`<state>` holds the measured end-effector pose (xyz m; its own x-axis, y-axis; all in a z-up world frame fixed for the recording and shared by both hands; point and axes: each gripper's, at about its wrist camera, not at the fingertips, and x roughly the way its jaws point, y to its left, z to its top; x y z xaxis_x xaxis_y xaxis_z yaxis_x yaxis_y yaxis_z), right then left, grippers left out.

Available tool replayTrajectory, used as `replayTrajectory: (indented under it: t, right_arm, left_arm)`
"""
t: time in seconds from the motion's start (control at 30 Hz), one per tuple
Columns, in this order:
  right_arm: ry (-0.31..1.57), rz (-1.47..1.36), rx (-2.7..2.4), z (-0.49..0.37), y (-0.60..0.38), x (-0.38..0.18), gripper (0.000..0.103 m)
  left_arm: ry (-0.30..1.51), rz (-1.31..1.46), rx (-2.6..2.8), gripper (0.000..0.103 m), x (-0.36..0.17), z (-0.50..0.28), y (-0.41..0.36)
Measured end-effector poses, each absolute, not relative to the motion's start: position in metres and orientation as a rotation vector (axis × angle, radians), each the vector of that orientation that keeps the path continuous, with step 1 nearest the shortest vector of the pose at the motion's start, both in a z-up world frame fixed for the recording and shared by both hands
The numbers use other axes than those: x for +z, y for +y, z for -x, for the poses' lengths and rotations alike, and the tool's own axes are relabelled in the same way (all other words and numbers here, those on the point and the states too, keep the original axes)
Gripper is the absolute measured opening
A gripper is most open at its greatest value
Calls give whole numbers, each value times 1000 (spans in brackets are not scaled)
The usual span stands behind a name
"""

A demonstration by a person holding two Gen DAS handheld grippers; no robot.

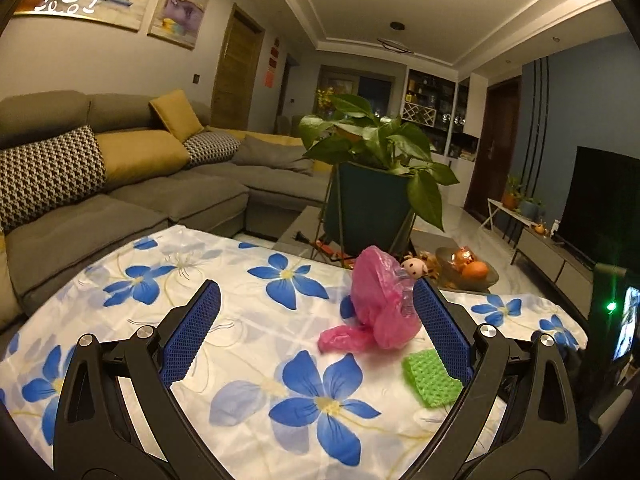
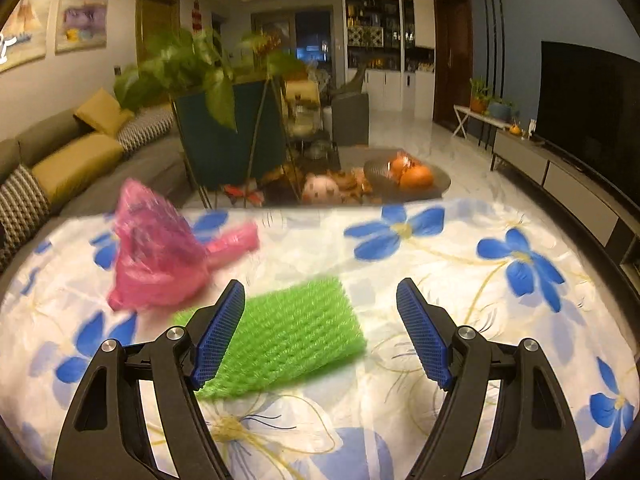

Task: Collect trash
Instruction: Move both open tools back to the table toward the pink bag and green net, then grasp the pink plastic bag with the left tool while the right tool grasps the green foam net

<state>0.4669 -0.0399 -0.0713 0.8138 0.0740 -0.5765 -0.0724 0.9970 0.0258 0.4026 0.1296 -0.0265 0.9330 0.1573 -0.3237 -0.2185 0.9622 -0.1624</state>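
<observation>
A flowered tablecloth (image 2: 460, 240) bears a crumpled pink plastic bag (image 1: 380, 300) and, just beside it, a green scrubbing pad (image 2: 292, 336). The left gripper (image 1: 320, 332) and right gripper (image 2: 320, 332) both stand spread and empty. Judged stage: approach; next, the right jaws must straddle the pad and close.

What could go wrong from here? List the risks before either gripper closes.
1. The pink plastic bag sits against one blue pad of the open left gripper, not centred, so closing may only pinch a thin fold that slips out.
2. The green sponge-like pad lies half under one pad of the open right gripper; closing could snag the floral cloth.
3. The right wrist view is blurred, so aim looks uncertain.
</observation>
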Motion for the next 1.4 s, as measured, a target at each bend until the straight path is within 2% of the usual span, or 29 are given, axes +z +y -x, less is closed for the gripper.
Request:
replayTrajectory:
  t: [0.3,0.33,0.47,0.5,0.57,0.63,0.73,0.93,1.3,1.4]
  right_arm:
    - [744,35,92,-486,-29,-97,76]
    - [748,36,102,-485,-28,-98,71]
    - [754,50,117,-484,-25,-100,61]
    - [751,53,121,-483,-24,-100,53]
    - [748,52,123,-483,-23,-100,44]
    - [744,46,127,-481,-24,-98,31]
    - [731,42,133,-479,-25,-96,19]
    - [685,37,157,-466,-27,-88,13]
    - [503,54,81,-417,-80,-39,12]
    - [423,44,22,-401,-104,-27,12]
  left_arm:
    - [336,206,196,95,-44,-406,132]
    - [334,206,197,95,-44,-405,132]
    - [341,207,198,95,-45,-406,132]
    - [342,205,198,95,-45,-406,131]
    - [344,200,197,95,-45,-406,130]
    - [344,195,195,95,-45,-406,129]
    - [347,187,190,95,-45,-406,128]
    - [352,180,182,95,-45,-407,126]
    - [354,75,143,95,-33,-429,97]
    - [384,35,118,89,-37,-453,83]
